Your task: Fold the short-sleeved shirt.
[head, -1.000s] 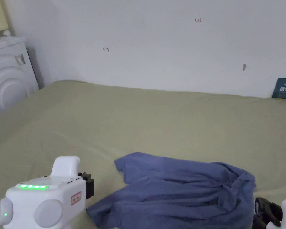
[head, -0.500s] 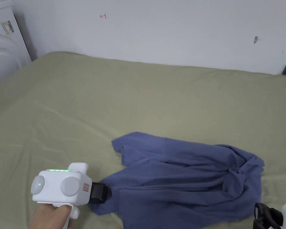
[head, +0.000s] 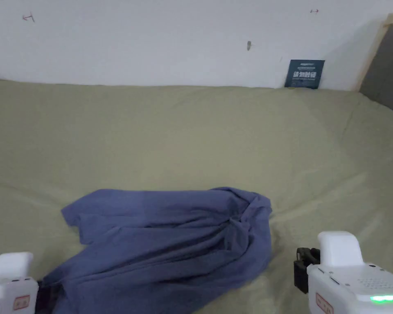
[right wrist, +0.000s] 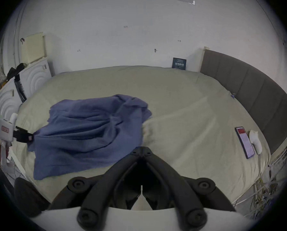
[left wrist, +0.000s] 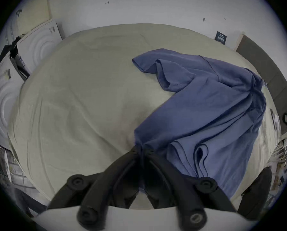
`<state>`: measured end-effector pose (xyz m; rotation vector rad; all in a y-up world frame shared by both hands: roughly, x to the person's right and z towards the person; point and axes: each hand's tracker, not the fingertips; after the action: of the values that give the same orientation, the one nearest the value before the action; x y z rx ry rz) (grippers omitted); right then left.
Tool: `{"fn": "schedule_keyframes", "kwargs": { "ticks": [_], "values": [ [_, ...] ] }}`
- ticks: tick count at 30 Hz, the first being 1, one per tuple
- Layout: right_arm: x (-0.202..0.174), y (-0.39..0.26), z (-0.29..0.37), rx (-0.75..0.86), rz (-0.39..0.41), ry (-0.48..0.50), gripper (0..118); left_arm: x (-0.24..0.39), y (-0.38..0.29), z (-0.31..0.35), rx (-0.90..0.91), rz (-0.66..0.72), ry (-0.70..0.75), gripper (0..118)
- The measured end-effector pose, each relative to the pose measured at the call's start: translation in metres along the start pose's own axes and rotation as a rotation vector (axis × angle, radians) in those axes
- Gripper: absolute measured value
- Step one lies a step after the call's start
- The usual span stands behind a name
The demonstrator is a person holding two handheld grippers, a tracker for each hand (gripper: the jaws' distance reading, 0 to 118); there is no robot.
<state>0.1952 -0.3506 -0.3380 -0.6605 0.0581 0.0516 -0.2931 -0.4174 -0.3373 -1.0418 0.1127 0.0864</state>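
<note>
We are pinching a corner of the blue shirt (left wrist: 206,104) with our left tongs (left wrist: 143,150), both jaws pressing its fabric. The shirt is lying crumpled on the bed (head: 191,135). Our right tongs (right wrist: 142,152) are hovering pressed together, holding nothing, just beside the shirt's other end.

Soft even light, faint shadows, fisheye gripper views with dark corners

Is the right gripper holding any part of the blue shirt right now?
No, the right gripper has its jaws closed on nothing, just off the edge of the blue shirt over the bed sheet.
</note>
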Motion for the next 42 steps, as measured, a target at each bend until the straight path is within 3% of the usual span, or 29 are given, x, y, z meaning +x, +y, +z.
{"fn": "schedule_keyframes", "kwargs": {
  "ticks": [5,10,11,13,14,15,16,17,20,25,27,28,29,30,31,32,36,42],
  "values": [
    [0.031,0.04,-0.059,-0.025,-0.014,-0.006,1,-0.004,0.001,-0.005,-0.013,-0.004,-0.01,2],
    [0.043,0.088,-0.122,-0.112,-0.072,0.124,2,-0.001,0.003,-0.003,-0.02,0.008,-0.024,2],
    [0.044,0.097,-0.135,-0.119,-0.103,0.145,7,-0.001,0.003,-0.003,-0.021,0.012,-0.028,2],
    [0.045,0.112,-0.157,-0.173,-0.137,0.223,58,-0.006,0.006,-0.006,-0.021,0.022,-0.037,2],
    [0.045,0.118,-0.169,-0.227,-0.148,0.267,68,-0.006,0.006,-0.006,-0.024,0.028,-0.044,2],
    [0.043,0.121,-0.182,-0.252,-0.194,0.296,68,-0.008,0.006,-0.007,-0.023,0.033,-0.049,2],
    [0.041,0.122,-0.19,-0.273,-0.194,0.306,86,-0.009,0.006,-0.008,-0.023,0.037,-0.052,2],
    [0.037,0.123,-0.197,-0.277,-0.182,0.309,87,-0.01,0.006,-0.009,-0.023,0.042,-0.056,2],
    [0.025,0.122,-0.222,-0.337,-0.091,0.236,87,-0.009,0.005,-0.009,-0.022,0.048,-0.06,2],
    [0.017,0.097,-0.262,-0.462,-0.057,0.174,86,-0.011,0.005,-0.012,-0.024,0.062,-0.068,2],
    [0.01,0.099,-0.253,-0.408,-0.012,0.152,80,-0.013,0.005,-0.013,-0.024,0.083,-0.076,3],
    [0.008,0.104,-0.246,-0.412,-0.012,0.148,62,-0.015,0.004,-0.013,-0.021,0.09,-0.081,5],
    [0.011,0.105,-0.237,-0.405,-0.007,0.171,28,-0.015,0.003,-0.013,-0.018,0.094,-0.085,8],
    [0.011,0.109,-0.229,-0.381,-0.011,0.218,14,-0.015,0.003,-0.014,-0.017,0.1,-0.086,8],
    [0.009,0.112,-0.217,-0.358,-0.041,0.218,14,-0.015,0.004,-0.012,-0.021,0.105,-0.082,8],
    [0.01,0.117,-0.202,-0.335,-0.018,0.184,14,-0.014,0.006,-0.009,-0.032,0.102,-0.078,7],
    [0.021,0.14,-0.131,-0.215,0.046,0.205,14,-0.012,0.017,0.024,0.019,0.03,-0.022,5],
    [0.06,0.173,-0.017,-0.04,0.018,0.193,14,-0.028,0.054,0.118,0.226,0.01,0.064,2]
  ]
}}
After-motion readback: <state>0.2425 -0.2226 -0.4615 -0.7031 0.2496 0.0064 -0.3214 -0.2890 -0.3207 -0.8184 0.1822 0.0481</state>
